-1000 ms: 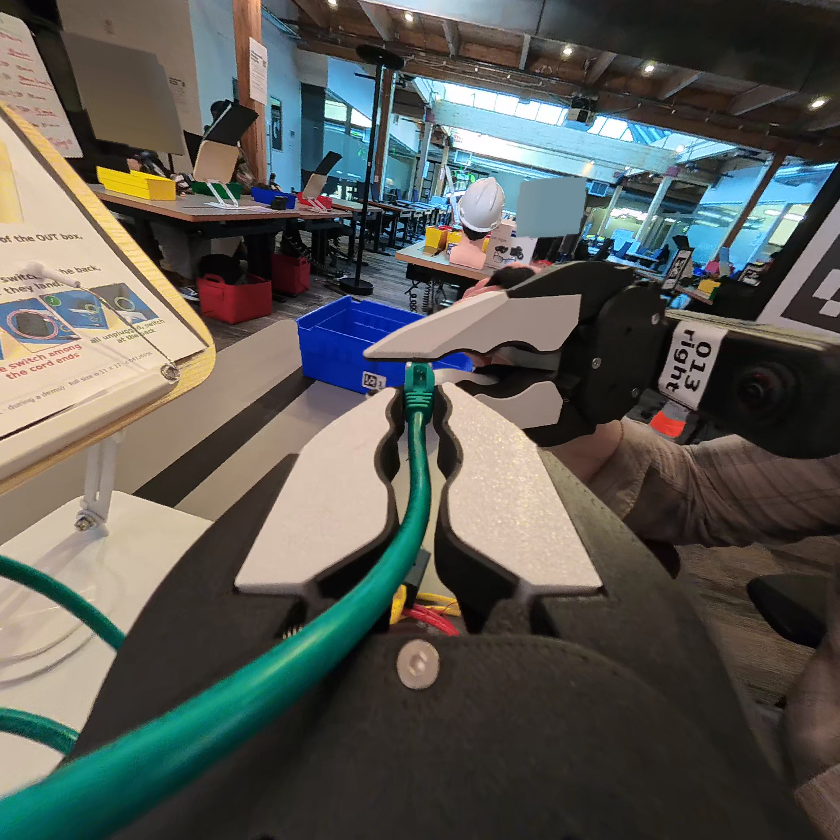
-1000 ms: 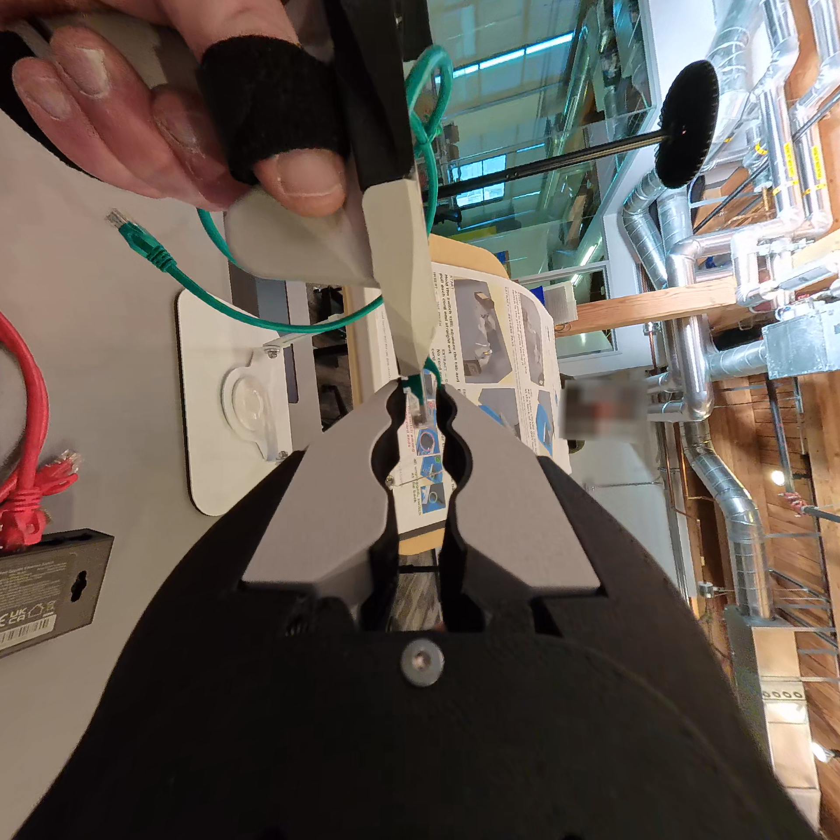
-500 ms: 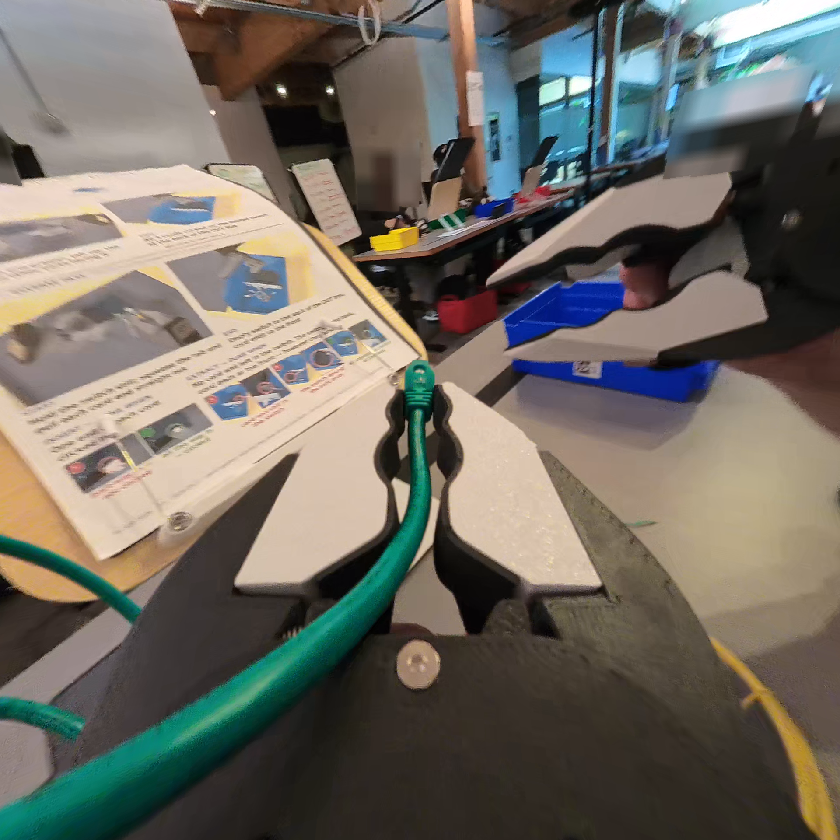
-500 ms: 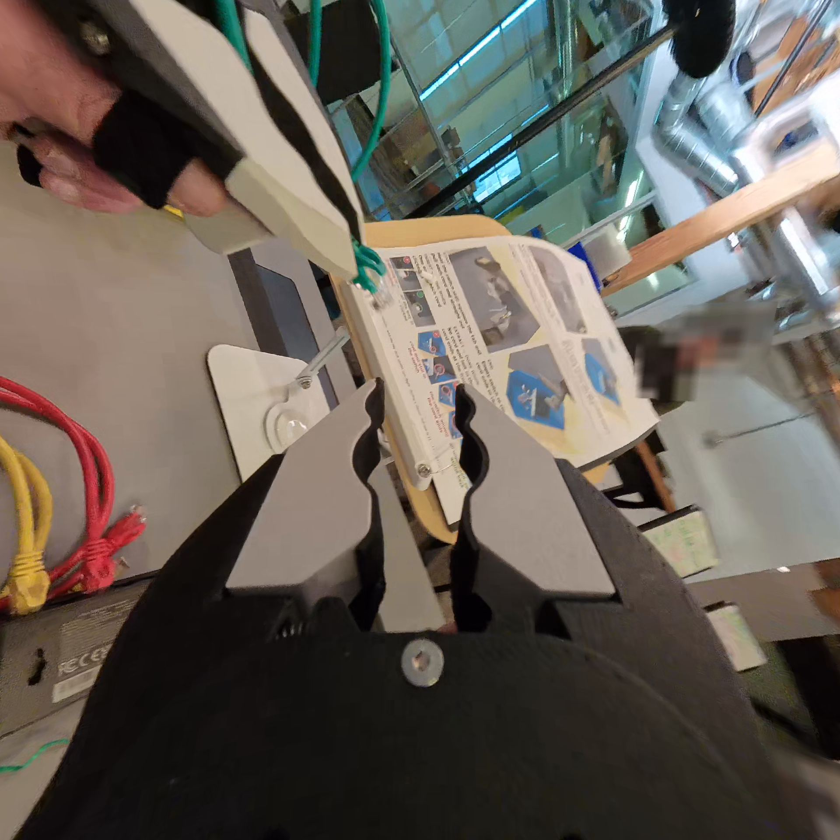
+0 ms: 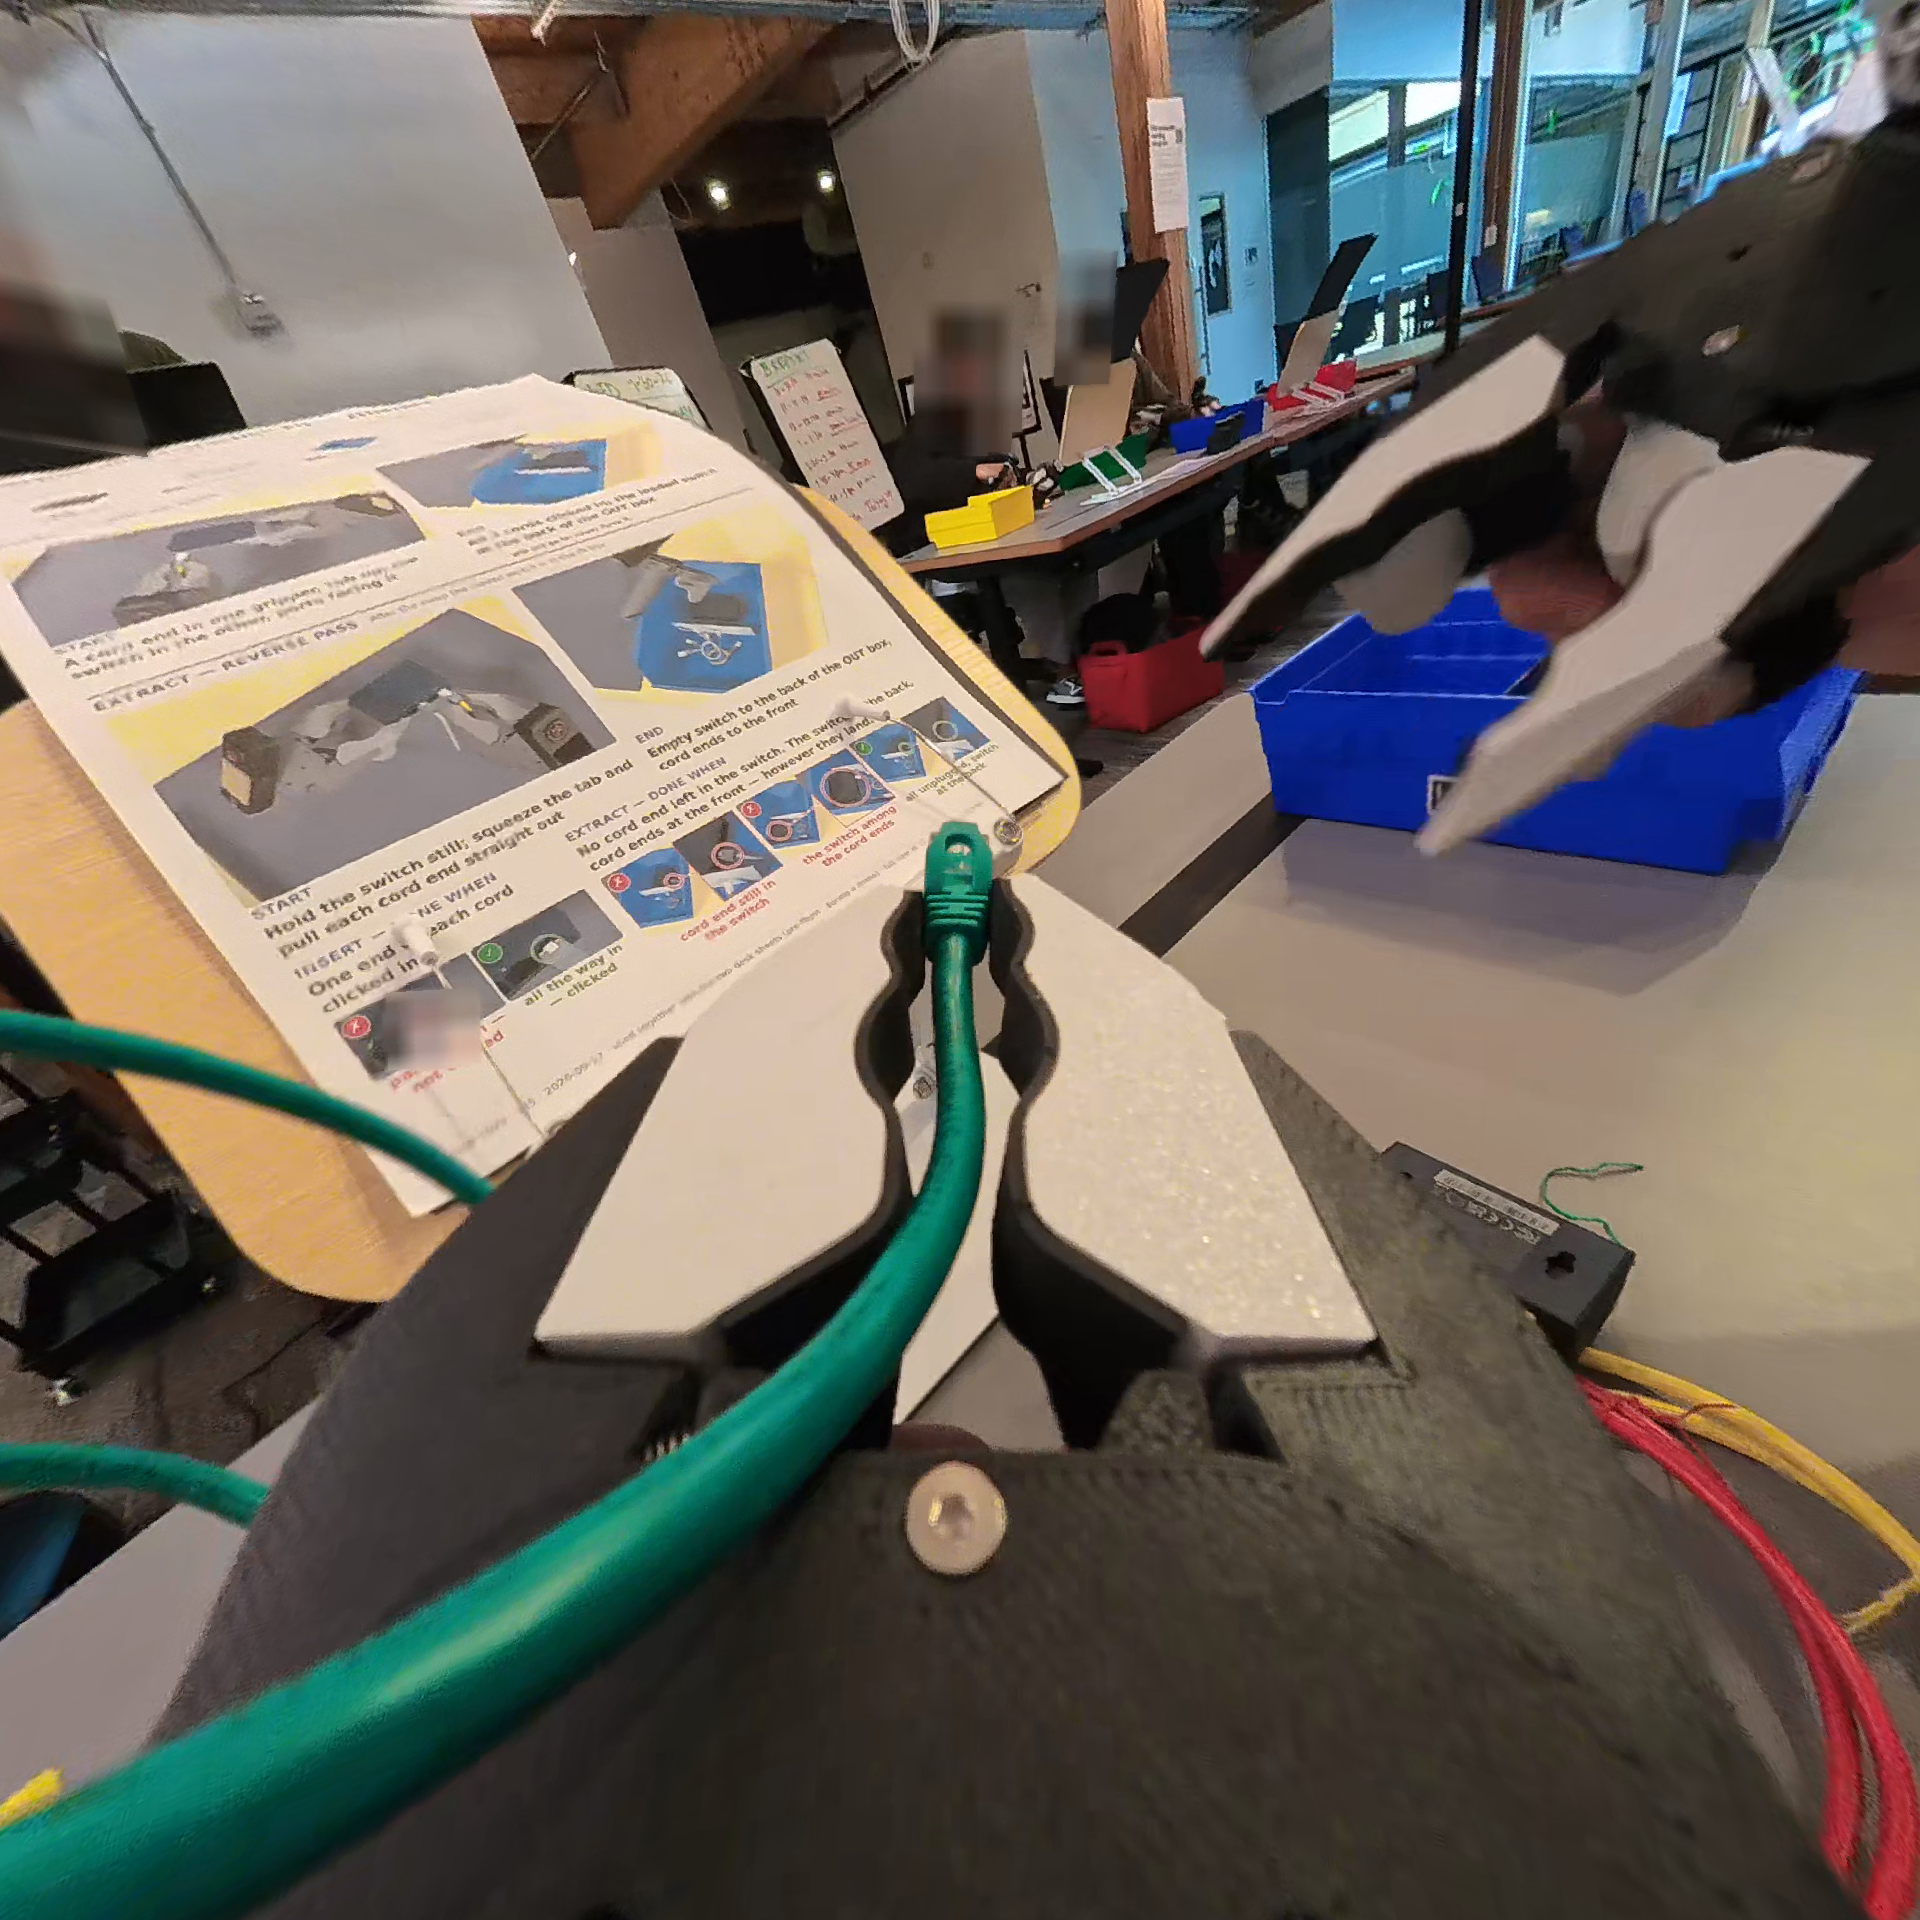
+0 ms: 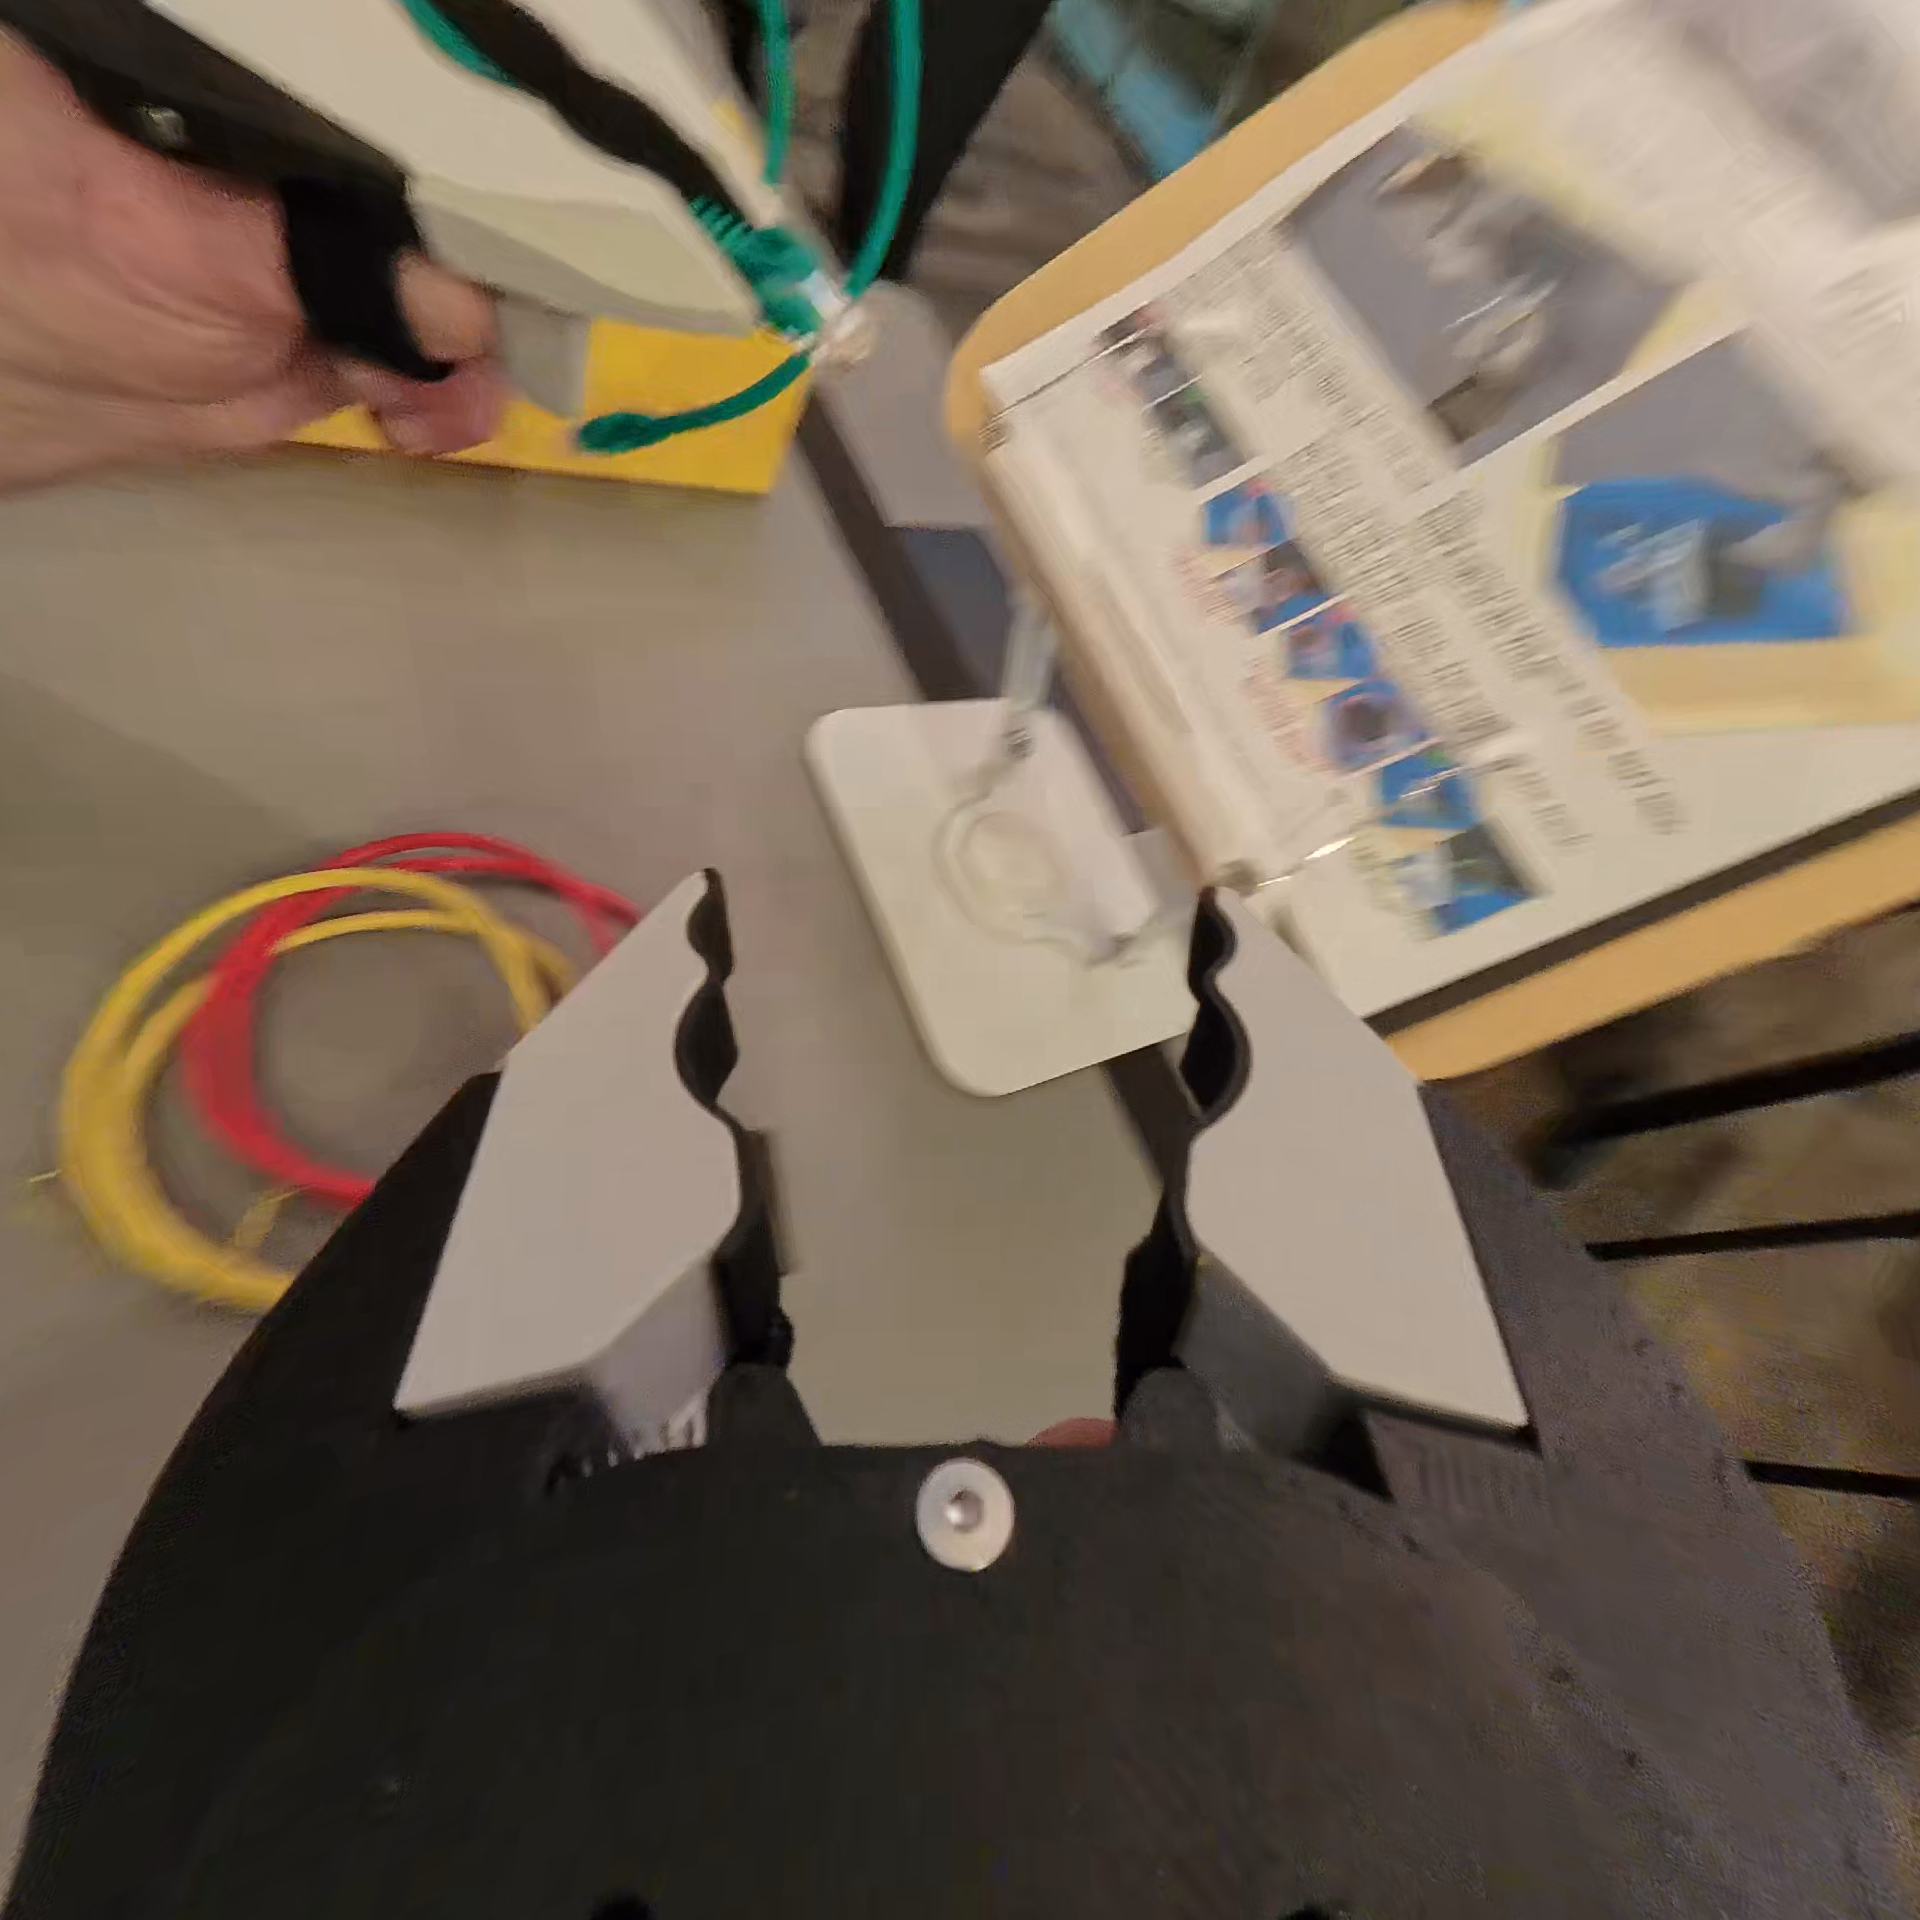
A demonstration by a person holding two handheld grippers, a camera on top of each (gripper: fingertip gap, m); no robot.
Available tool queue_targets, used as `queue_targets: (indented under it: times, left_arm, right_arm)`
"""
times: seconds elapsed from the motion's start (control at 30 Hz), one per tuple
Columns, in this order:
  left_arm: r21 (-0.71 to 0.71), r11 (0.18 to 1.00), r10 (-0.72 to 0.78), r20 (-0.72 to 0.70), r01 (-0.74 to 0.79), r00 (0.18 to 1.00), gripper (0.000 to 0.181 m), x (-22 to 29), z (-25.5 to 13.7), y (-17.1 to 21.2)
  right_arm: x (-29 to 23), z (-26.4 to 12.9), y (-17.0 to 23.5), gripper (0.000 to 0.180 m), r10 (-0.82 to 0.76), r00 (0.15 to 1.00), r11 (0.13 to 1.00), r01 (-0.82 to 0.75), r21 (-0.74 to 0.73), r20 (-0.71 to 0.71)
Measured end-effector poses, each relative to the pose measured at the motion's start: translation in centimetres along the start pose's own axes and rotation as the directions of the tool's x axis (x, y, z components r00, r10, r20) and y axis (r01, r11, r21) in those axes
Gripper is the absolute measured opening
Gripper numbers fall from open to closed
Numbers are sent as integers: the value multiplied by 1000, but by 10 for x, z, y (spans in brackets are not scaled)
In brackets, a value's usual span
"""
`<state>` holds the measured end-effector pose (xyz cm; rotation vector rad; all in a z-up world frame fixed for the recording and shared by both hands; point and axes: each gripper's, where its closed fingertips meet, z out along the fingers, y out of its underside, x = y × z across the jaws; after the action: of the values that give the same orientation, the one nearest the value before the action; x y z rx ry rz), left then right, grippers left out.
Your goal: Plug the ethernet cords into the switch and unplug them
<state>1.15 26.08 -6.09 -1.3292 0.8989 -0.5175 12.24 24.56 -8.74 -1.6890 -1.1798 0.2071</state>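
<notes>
My left gripper (image 5: 954, 906) is shut on a green ethernet cord (image 5: 940, 1122), held above the grey table. The cord's plug (image 5: 956, 871) sticks out past the fingertips. The black switch (image 5: 1512, 1226) lies on the table just to the right of this gripper. My right gripper (image 6: 958, 896) is open and empty above the table. In the left wrist view it shows at the upper right (image 5: 1455, 665), apart from the plug. The right wrist view shows the left gripper (image 6: 582, 239) at the top left with the green plug (image 6: 784, 275). The switch is not visible in that view.
Red (image 6: 260, 1091) and yellow (image 6: 125, 1143) cords lie coiled on the table at the left; both also run beside the switch (image 5: 1818, 1621). An instruction sheet on a wooden board (image 5: 436, 748) stands on a white base (image 6: 935, 935). A blue bin (image 5: 1662, 769) sits at the back, and a yellow flat object (image 6: 665, 416) lies farther off. Some 12 cm of space lies between my two pairs of fingers.
My right gripper has opened wide, drawn away from the green plug and tipped down toward the table. My left gripper still holds the green cord and has turned toward the instruction board.
</notes>
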Motion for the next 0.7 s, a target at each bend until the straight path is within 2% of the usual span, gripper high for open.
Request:
queue_targets:
  times: [0.07, 0.1, 0.13, 0.2, 0.3, 0.4, 0.57, 0.7]
  left_arm:
    - [-2, 999, -42, -3, 42, 999, 13, -2, -1, 1]
    - [3, 998, -57, -13, 57, 998, 12, -2, -1, 1]
    - [2, 998, -65, -18, 65, 998, 12, -2, -1, 1]
    - [6, 997, -83, -33, 83, 996, 12, -2, -1, 0]
    - [9, 994, -109, -61, 110, 992, 12, -2, -2, 1]
    - [11, 991, -132, -79, 133, 988, 12, -1, -1, 2]
    - [-13, 991, -133, -103, 132, 986, 12, 5, 4, 10]
    - [-26, 992, -124, -111, 122, 986, 12, 8, 7, 14]
  right_arm:
    - [-35, 5, 19, 88, 78, 976, 992, -55, -116, 204]
    - [-51, 6, 31, 85, 89, 958, 983, -40, -179, 273]
    - [-62, 9, 46, 90, 89, 951, 970, -15, -241, 297]
    - [-83, 14, 76, 97, 105, 937, 938, 18, -346, 333]
    - [-106, 25, 106, 102, 144, 925, 915, 11, -403, 352]
    - [-117, 36, 131, 111, 93, 934, 895, 72, -439, 344]
    - [-118, 53, 147, 99, 101, 927, 874, 91, -478, 360]
    - [-119, 61, 163, 101, 93, 908, 839, 149, -523, 408]
